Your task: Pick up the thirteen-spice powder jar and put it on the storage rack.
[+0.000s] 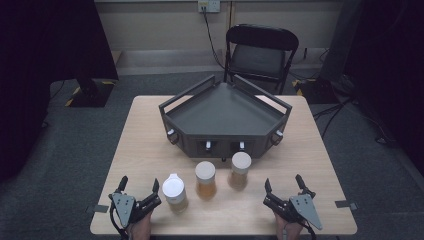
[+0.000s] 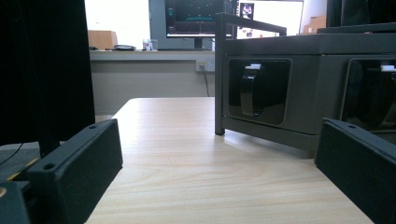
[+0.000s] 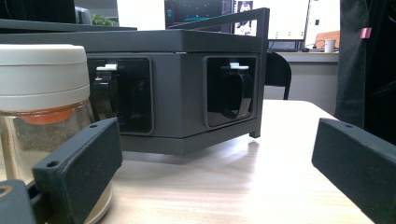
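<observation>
With both claws [image 1: 139, 189] [image 1: 284, 184] resting apart on the desk [image 1: 150, 150], the three glass spice jars [image 1: 205, 180] are looking rigid, slippery and breakable, so gripping around the body below the lid is seeming safest

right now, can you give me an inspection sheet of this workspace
surface: light wooden table, bare between things
job's things: three lidded jars in a row, left jar, middle jar, right jar, all upright
clutter: dark angular rack behind the jars
grippers: left gripper and right gripper at the near edge, jaws open, holding nothing
cables: wall cable
surroundings: folding chair behind the table
</observation>
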A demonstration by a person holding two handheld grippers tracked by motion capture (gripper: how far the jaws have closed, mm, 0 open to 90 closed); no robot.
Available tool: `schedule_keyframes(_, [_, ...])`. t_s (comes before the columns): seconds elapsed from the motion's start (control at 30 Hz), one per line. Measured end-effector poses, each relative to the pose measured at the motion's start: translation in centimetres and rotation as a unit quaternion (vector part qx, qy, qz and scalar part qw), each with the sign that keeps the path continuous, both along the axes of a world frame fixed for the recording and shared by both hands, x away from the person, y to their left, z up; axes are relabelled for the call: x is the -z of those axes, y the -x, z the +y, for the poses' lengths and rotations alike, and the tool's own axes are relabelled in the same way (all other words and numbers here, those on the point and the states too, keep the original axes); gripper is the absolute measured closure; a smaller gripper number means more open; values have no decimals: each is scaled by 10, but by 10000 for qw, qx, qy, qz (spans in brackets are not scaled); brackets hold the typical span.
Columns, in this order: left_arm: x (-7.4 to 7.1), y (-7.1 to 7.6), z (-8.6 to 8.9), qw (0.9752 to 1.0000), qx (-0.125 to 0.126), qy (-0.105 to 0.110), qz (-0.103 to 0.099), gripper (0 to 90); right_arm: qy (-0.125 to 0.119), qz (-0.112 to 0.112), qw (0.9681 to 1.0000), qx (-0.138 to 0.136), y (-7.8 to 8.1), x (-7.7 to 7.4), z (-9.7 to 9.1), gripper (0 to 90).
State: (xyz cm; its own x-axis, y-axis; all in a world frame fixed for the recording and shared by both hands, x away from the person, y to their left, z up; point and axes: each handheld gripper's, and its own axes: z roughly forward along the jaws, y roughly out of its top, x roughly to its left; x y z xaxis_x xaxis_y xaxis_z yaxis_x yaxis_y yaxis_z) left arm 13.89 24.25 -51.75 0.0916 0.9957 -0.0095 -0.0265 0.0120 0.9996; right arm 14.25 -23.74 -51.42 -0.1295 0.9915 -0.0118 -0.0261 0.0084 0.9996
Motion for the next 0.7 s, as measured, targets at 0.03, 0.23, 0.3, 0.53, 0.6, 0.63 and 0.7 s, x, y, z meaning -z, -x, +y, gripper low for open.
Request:
schedule_keyframes(0.03, [0,0,0,10000,0,0,0,5,0,0,10000,0,0,0,0,6])
schedule_keyframes(0.23, [-1,0,1,10000,12,1,16,5,-16,2,10000,-7,0,0,0,5])
schedule_keyframes(0.3, [0,0,0,10000,7,4,8,5,-12,5,10000,-10,0,0,0,6])
schedule_keyframes(0.53, [-1,-1,1,10000,2,56,34,3,-16,-5,10000,-9,0,0,0,6])
schedule_keyframes(0.6, [-1,-1,2,9999,11,96,44,3,-21,5,10000,-19,0,0,-1,6])
schedule_keyframes(0.63, [-2,-1,3,9999,31,131,68,3,-24,8,10000,-17,0,0,-1,6])
schedule_keyframes(0.7, [-3,-1,3,9999,40,143,86,3,-22,6,10000,0,0,0,0,6])
